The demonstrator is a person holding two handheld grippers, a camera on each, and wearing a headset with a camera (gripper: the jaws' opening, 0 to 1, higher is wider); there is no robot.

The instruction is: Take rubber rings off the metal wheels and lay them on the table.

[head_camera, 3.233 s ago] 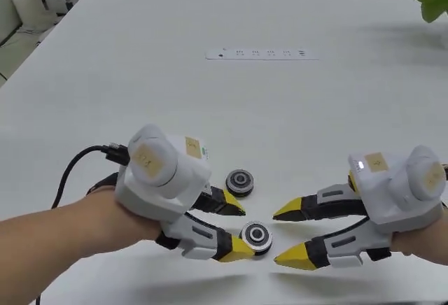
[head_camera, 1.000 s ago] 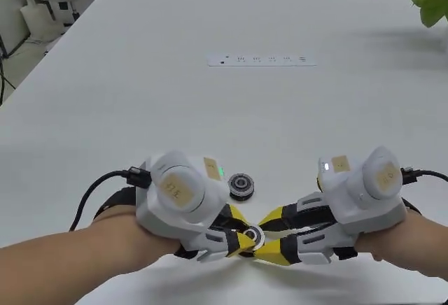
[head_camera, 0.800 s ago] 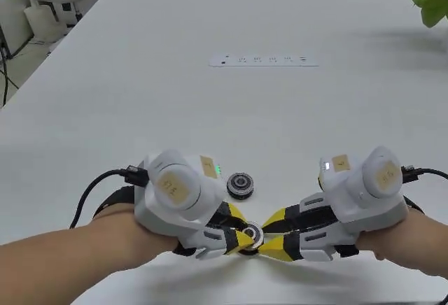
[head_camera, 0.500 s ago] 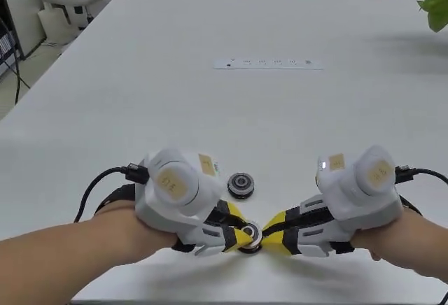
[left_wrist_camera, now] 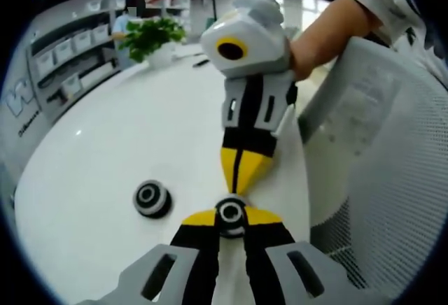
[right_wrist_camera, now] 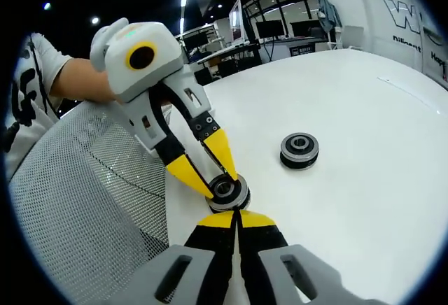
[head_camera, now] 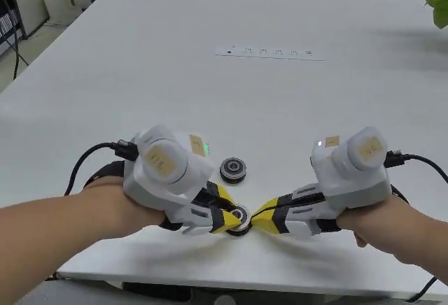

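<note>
A metal wheel (head_camera: 239,217) with a black rubber ring sits between the two grippers near the table's front edge. My left gripper (left_wrist_camera: 231,215) is shut on this wheel (left_wrist_camera: 231,211), one yellow tip on each side. My right gripper (right_wrist_camera: 234,218) comes from the opposite side. Its jaws are pressed together, and their tips pinch the black ring at the rim of the wheel (right_wrist_camera: 225,192). In the head view the left gripper (head_camera: 225,220) and right gripper (head_camera: 257,220) meet tip to tip. A second wheel (head_camera: 233,169) with its ring on lies flat just behind them.
The white table (head_camera: 210,88) stretches far back, with a flat white power strip (head_camera: 269,53) set in its middle. A plant leaf (head_camera: 439,4) shows at the far right. A mesh chair back (right_wrist_camera: 84,200) stands close to the table's front edge.
3.2 s ago both grippers stood open around the near wheel; now both are shut on it. Over the last second they have held the same grip, while the camera has shifted.
</note>
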